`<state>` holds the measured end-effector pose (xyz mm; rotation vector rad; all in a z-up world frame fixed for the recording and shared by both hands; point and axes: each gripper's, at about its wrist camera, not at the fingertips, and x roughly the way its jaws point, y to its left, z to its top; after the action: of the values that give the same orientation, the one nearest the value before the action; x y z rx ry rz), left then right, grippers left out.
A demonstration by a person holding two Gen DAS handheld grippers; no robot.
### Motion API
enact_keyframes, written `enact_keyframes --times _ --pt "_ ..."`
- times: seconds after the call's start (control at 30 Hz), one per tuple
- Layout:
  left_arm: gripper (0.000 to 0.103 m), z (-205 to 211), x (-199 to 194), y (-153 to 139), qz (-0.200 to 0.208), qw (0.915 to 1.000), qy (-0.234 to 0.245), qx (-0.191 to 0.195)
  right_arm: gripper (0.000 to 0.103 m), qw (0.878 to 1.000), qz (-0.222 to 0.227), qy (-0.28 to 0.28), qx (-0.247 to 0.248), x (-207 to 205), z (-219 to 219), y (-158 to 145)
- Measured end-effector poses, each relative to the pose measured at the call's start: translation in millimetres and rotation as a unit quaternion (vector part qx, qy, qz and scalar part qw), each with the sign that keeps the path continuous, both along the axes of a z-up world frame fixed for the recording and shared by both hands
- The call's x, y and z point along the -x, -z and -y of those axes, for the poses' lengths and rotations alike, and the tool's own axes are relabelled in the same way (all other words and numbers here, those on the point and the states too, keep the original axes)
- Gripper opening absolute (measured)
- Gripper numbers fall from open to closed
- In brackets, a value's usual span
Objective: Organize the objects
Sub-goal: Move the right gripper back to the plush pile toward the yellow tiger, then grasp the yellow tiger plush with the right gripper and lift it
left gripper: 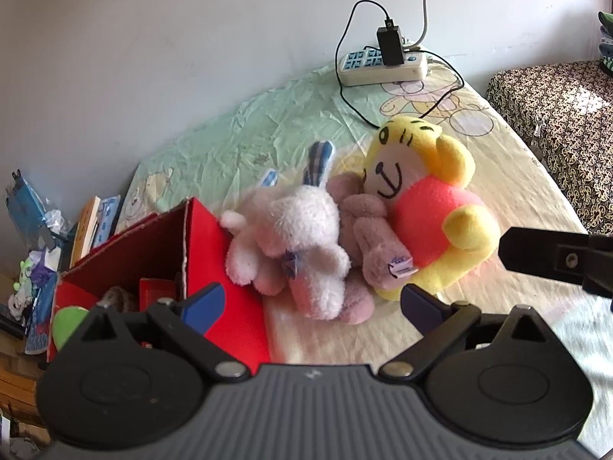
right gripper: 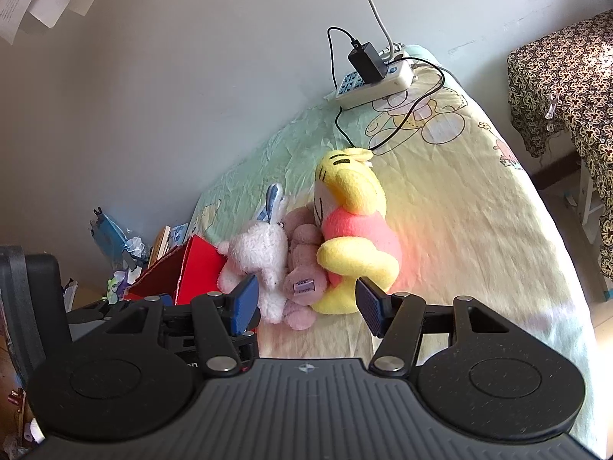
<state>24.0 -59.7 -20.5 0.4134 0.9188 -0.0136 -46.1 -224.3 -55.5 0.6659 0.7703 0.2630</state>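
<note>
Three soft toys lie huddled together on the bed sheet (left gripper: 498, 176), right in the middle of both views: a white rabbit (left gripper: 295, 245) with blue checked ears, a dusty pink plush (left gripper: 367, 230) squeezed in the middle with a small label on it, and a yellow tiger (left gripper: 425, 191) in a coral shirt lying on its back. The rabbit leans against the outer wall of a red box (left gripper: 207, 245), which sits at the edge of the bed with a few items already down inside it. The left gripper (left gripper: 312, 303) hovers just short of the pile, jaws spread wide, nothing between them, one blue pad over the box wall and the other near the tiger's foot. The right gripper (right gripper: 308, 303) hangs alongside, jaws apart too, empty, framing the rabbit and the pink plush without touching them. Up by the wall a white power strip (left gripper: 383, 65) rests on the sheet with a black charger (left gripper: 390, 44) plugged in, its cord trailing towards the toys.
</note>
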Motion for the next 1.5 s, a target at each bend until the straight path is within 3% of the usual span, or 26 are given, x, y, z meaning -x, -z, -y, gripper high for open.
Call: enact_keyframes --times 0.83,0.97,1.17,1.3,1.5 --pt "0.098 10.2 -19.3 21.4 -0.034 0.9994 0.01 -0.006 0.06 0.999 -0.028 0.016 -0.019 -21.2 17.7 20.2" --pt "0.098 6.3 -23.8 26.3 -0.056 0.9969 0.026 0.048 0.062 0.999 -0.032 0.024 -0.023 -27.6 23.0 23.9" --pt "0.098 0.0 -29.5 30.1 -0.076 0.9852 0.051 0.145 0.065 0.999 -0.039 0.028 -0.027 -40.0 28.0 30.2" --pt "0.098 1.8 -32.0 26.8 -0.065 0.9788 0.075 0.179 0.065 0.998 -0.042 0.03 -0.026 -51.2 30.2 35.1" --pt "0.098 7.1 -38.0 32.0 -0.078 0.9616 0.123 0.233 0.07 0.999 -0.045 0.013 -0.022 -74.0 27.3 46.0"
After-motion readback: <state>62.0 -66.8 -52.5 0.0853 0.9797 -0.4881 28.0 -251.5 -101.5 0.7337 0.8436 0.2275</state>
